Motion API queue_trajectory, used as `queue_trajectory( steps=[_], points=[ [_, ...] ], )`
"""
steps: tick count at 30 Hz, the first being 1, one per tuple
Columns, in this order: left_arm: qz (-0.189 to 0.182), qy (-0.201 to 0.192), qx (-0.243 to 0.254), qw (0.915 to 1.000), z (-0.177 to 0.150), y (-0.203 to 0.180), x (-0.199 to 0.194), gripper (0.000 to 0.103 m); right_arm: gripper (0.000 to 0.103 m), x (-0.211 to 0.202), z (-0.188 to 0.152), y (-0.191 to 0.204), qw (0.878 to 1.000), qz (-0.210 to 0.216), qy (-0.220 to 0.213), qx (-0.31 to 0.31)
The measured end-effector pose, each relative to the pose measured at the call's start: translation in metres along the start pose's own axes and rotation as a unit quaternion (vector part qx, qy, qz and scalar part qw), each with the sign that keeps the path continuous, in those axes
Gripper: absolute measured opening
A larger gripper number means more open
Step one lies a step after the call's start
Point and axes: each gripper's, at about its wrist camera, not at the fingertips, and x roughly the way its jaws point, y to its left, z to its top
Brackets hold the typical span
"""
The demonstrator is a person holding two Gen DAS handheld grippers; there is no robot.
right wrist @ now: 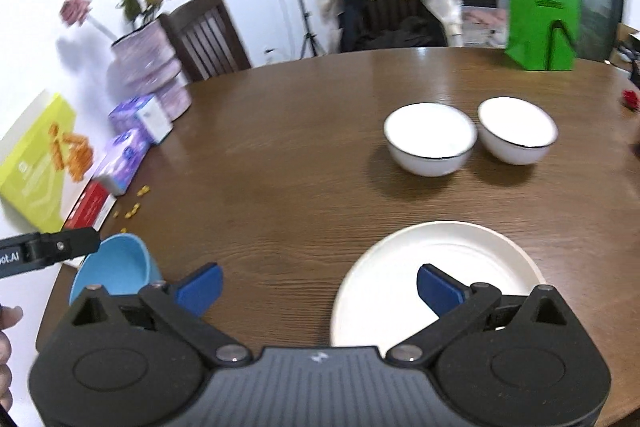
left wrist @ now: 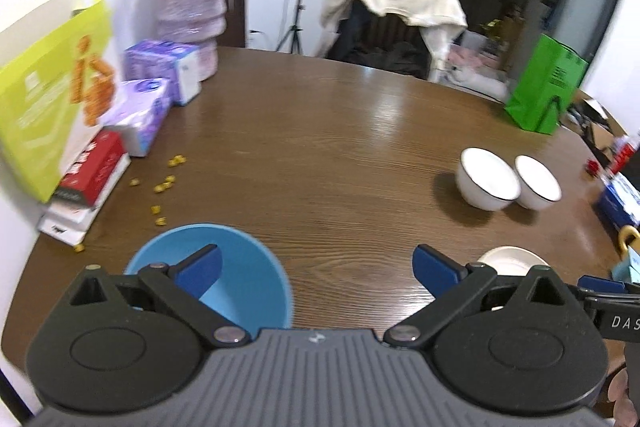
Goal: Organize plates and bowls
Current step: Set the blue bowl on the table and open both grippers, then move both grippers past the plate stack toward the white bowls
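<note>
Both grippers stand spread wide with nothing between their blue pads. The left gripper [left wrist: 316, 269] hangs above the wooden surface [left wrist: 320, 155], and the right gripper [right wrist: 320, 287] does the same in its own view.

The blue bowl [left wrist: 240, 275] sits at the lower left of the left wrist view, partly under the left pad. It looks like plastic: light, fairly stiff, not likely to break, though its smooth wall may slip. The rim is the place to take it, one pad inside and one outside.

The white plate [right wrist: 420, 267] lies at the lower right of the right wrist view, flat on the surface, with the right pad over its near part. It looks ceramic or melamine; I cannot tell which. Either way it is shallow, smooth and probably heavier than the blue bowl, so a pinch on the raised edge is the only real hold, and it would want to tilt from that one point.

Two white bowls with dark rims, the larger one [right wrist: 430, 139] and the smaller one [right wrist: 516, 135], stand just beside each other in the upper right of that view, well apart from the plate. They look glazed, hard, slick and breakable. Pinch them across the rim and set them down gently.
</note>
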Motion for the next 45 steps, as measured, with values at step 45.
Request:
queue_trajectory(
  steps=[45],
  points=[
    [-0.038, -0.022, 0.072, 0.9965, -0.043, -0.139, -0.036, 0.103, 0.103, -0.102, -0.05, -0.117, 0.995, -0.069, -0.057, 0.042]
  ],
)
